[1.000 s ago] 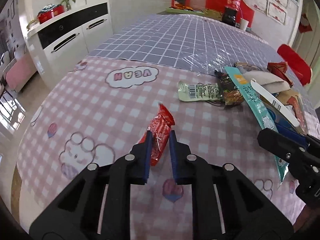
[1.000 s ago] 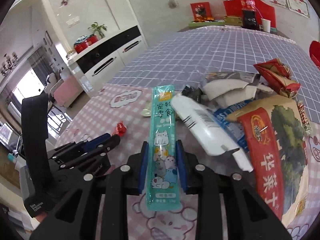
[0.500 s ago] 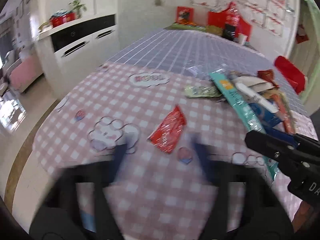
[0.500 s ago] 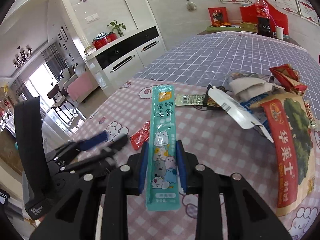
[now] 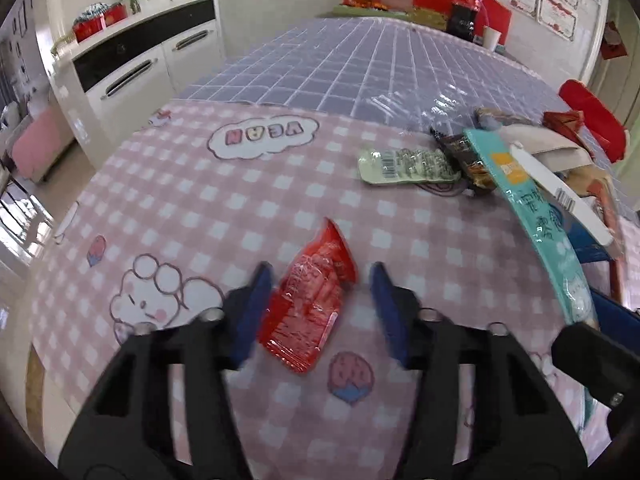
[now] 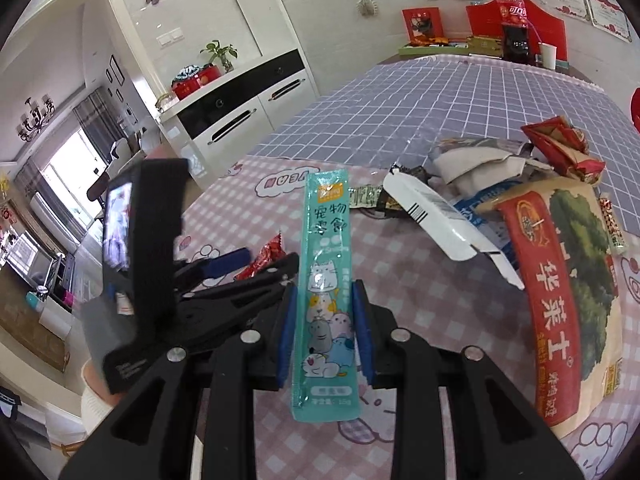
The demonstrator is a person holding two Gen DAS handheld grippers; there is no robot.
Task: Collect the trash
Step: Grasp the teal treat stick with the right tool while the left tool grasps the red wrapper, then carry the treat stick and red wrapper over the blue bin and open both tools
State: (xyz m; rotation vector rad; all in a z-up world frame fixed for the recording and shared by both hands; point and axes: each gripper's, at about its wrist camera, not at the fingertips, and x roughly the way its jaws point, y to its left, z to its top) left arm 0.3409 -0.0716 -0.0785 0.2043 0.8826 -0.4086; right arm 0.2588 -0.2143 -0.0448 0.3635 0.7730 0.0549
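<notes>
A red snack wrapper lies flat on the pink checked tablecloth. My left gripper is open with its blue-padded fingers on either side of the wrapper. My right gripper is shut on a long teal pet-snack sachet and holds it above the table. That sachet also shows in the left wrist view. The red wrapper and the left gripper show at the left of the right wrist view.
A heap of trash lies at the right: a white sachet, a big red-and-tan bag, a red wrapper, a pale green packet and a dark wrapper. A white cabinet stands beyond the table's left edge.
My left gripper let go of the red wrapper and opened; the wrapper now lies flat on the cloth. It pulled back, then came forward around the wrapper. My right gripper rose with the teal sachet.
</notes>
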